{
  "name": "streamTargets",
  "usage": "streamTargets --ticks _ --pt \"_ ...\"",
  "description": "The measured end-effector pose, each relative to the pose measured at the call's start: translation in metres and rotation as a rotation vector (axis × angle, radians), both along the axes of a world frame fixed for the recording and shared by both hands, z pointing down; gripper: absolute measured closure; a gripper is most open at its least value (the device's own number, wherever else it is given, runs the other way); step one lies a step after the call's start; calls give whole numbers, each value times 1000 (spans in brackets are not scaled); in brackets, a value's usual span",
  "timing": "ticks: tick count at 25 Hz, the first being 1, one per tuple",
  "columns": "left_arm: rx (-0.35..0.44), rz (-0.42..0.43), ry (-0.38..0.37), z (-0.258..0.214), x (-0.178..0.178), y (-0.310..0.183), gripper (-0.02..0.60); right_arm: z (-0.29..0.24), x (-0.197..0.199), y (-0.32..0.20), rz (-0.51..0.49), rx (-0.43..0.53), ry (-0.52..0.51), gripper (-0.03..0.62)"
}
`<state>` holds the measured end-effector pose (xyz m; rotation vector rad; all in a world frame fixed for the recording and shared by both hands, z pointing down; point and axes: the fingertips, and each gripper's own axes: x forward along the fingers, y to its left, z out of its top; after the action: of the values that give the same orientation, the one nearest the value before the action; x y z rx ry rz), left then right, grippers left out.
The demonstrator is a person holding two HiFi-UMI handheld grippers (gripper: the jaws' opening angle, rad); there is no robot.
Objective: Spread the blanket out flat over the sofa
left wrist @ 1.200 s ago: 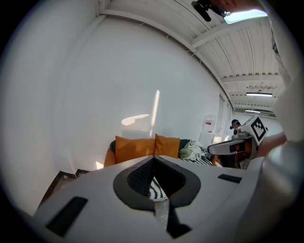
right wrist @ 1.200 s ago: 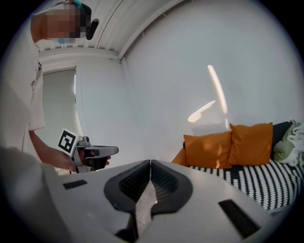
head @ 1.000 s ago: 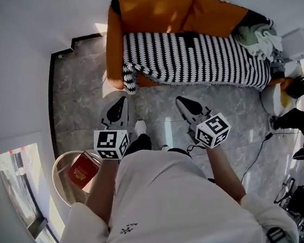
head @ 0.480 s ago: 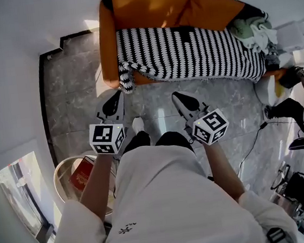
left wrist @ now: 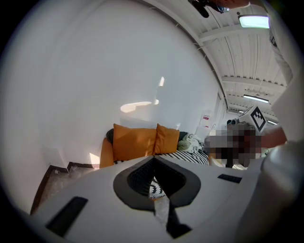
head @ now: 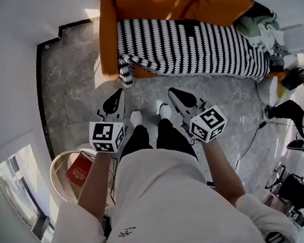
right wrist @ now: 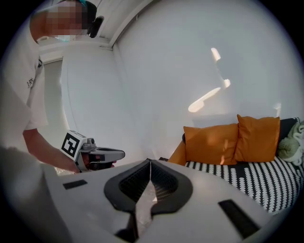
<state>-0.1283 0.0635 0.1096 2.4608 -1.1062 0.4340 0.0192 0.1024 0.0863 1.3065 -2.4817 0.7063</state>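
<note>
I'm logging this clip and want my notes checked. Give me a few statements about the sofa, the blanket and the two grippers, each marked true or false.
1. The blanket lies across the seat of the sofa. True.
2. The left gripper is clamped on the blanket. False: its jaws are together on nothing, short of the sofa.
3. The right gripper has its jaws together. True.
4. The cushions are blue. False: they are orange.
5. The red book lies on the sofa. False: it lies on a round table at the person's left side.
</note>
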Motion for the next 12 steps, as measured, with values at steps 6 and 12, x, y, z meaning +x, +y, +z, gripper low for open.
streamTargets --ticks 6,12 --pt "-62 -71 -37 43 17 -1 563 33 6 -15 -59 -37 -8 568" --pt "-98 -127 -24 83 41 -12 563 70 15 -34 -114 -46 10 568"
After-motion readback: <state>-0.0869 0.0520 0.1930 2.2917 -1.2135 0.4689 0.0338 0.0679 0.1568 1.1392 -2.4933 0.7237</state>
